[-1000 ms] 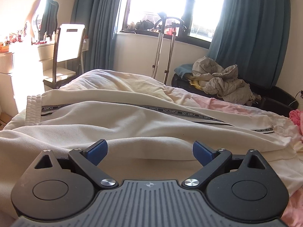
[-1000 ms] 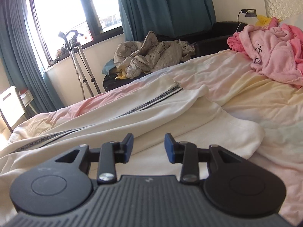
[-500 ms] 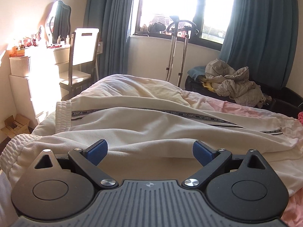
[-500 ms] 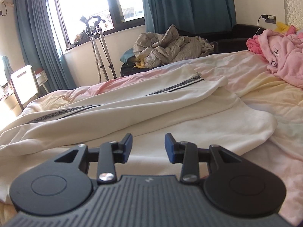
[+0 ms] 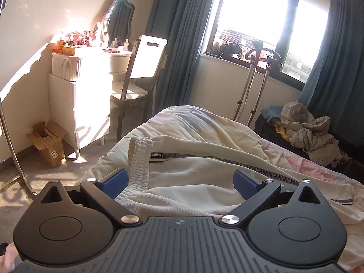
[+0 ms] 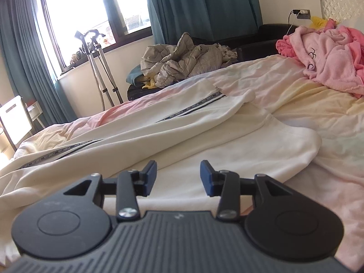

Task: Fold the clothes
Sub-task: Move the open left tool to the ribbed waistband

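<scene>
One pair of cream trousers | lengthwise across bed, waistband toward dresser | left hand-held gripper spread | right hand-held gripper spread

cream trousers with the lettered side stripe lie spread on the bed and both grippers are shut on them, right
Not quite. The cream trousers with the lettered side stripe do lie spread on the bed, but both wrist views show the left gripper and right gripper open, gripping nothing.

Right gripper parted, empty, low over cream trousers spread on bed.

A home bedroom: bed, curtained window, mirrored dresser.
</scene>
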Action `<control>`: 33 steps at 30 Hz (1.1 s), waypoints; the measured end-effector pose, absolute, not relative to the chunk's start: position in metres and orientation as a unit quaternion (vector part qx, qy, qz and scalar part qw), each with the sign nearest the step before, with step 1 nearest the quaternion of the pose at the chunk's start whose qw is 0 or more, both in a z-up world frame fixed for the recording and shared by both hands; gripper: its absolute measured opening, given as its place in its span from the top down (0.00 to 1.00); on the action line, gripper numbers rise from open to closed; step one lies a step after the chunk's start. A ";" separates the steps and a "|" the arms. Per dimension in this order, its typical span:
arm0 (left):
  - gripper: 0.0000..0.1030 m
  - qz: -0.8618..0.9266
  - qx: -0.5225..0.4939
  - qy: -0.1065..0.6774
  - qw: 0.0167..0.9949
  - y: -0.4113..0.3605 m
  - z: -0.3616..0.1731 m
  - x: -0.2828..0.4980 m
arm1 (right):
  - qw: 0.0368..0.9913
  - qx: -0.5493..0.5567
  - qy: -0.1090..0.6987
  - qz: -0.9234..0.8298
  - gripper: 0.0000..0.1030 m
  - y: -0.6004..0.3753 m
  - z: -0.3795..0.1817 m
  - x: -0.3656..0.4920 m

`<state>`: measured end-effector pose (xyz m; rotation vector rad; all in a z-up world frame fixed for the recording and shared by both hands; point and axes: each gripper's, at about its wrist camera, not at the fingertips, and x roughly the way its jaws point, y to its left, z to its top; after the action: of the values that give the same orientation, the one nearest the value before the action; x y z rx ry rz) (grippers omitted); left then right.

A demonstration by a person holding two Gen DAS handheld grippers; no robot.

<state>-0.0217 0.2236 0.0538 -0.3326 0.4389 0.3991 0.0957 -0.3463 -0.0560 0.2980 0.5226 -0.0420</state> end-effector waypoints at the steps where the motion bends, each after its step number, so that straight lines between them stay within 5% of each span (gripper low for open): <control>1: 0.03 0.198 -0.172 0.219 0.940 0.224 0.051 -0.020 | 0.955 0.143 0.260 -0.022 0.58 -0.345 -0.057 0.097; 20: 0.03 0.218 -0.301 0.222 0.901 0.263 0.031 -0.031 | 0.948 0.142 0.284 -0.030 0.54 -0.341 -0.069 0.106; 26: 0.03 0.221 -0.336 0.214 0.890 0.272 0.029 -0.041 | 0.934 0.186 0.298 -0.062 0.40 -0.357 -0.078 0.107; 30: 0.03 0.226 -0.358 0.217 0.880 0.279 0.026 -0.044 | 0.913 0.240 0.306 -0.121 0.15 -0.378 -0.091 0.107; 33: 0.03 0.231 -0.374 0.218 0.872 0.284 0.024 -0.047 | 0.889 0.278 0.311 -0.190 0.15 -0.400 -0.104 0.106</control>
<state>-0.0472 0.2842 0.0237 -0.7810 0.4561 0.4820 0.1061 -0.3997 -0.1038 0.5765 0.6460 -0.3939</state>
